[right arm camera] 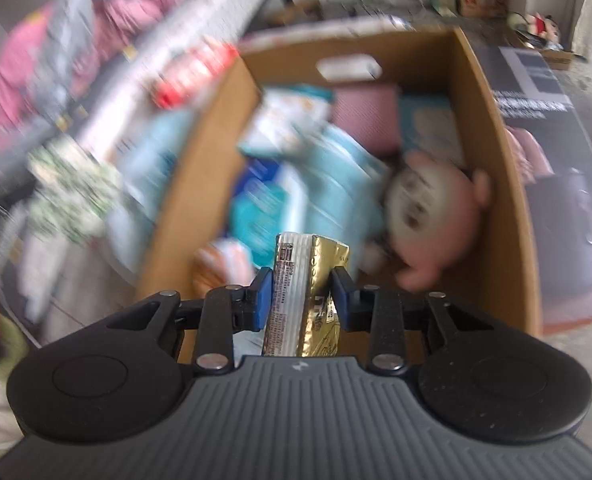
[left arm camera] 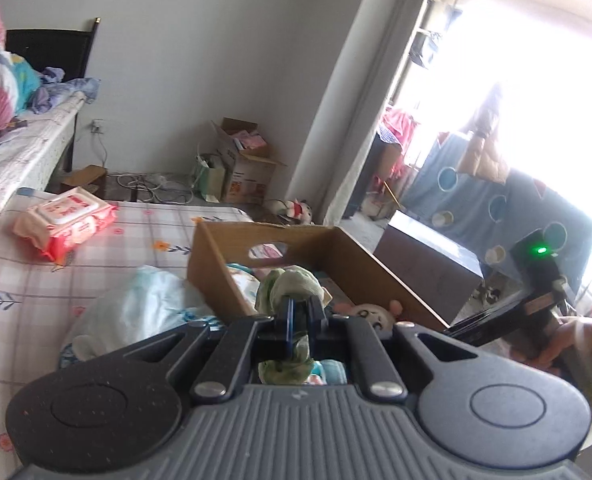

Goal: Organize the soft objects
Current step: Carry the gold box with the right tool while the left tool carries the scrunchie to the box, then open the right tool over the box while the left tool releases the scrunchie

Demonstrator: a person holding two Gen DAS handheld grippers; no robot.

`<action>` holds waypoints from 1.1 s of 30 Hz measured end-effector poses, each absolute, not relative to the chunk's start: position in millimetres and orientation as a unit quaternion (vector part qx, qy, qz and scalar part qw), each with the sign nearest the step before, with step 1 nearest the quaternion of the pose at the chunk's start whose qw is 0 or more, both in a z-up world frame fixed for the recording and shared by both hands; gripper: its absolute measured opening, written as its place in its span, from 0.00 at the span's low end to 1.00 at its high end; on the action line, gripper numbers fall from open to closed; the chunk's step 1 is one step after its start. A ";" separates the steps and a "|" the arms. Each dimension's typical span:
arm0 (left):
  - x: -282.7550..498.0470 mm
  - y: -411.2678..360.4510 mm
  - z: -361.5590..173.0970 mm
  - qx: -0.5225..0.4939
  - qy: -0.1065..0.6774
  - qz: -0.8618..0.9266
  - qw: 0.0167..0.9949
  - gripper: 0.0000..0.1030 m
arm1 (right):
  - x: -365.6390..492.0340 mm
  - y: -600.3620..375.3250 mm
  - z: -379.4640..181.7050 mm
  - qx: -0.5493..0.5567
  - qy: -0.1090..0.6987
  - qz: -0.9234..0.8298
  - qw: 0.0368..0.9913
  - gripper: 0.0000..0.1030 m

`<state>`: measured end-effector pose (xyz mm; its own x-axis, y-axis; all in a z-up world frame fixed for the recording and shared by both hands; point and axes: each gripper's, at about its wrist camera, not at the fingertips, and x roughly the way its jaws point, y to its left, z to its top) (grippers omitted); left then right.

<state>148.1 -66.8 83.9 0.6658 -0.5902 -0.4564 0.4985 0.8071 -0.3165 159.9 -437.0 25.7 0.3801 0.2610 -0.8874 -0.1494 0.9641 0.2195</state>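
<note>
Left gripper (left arm camera: 300, 312) jaws pinch green cloth (left arm camera: 286, 286); right gripper (right arm camera: 301, 294) jaws clasp gold packet (right arm camera: 307, 292) above cardboard box (right arm camera: 491, 128).

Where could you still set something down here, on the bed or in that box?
The checked bedsheet lies bare between the red wipes pack and the cardboard box. Inside the box it is crowded: blue packets and a pink plush toy cover nearly all the floor that shows.
</note>
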 end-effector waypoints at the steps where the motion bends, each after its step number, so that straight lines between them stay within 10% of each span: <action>1: 148.7 -73.0 82.7 -0.079 0.282 -0.301 0.908 0.07 | 163.3 -434.7 16.6 0.034 0.553 0.117 0.824 0.31; 9: 151.5 -104.4 74.6 -0.064 0.306 -0.308 0.899 0.08 | 176.9 -429.2 -16.1 0.048 0.582 0.161 0.796 0.55; 24: 188.6 -230.5 56.9 -0.040 0.385 -0.417 0.822 0.08 | 69.1 -528.9 70.0 0.240 0.357 0.108 0.896 0.66; 33: 197.2 -299.6 3.2 -0.019 0.435 -0.391 0.811 0.49 | -11.8 -561.5 51.8 0.322 0.314 0.060 0.891 0.70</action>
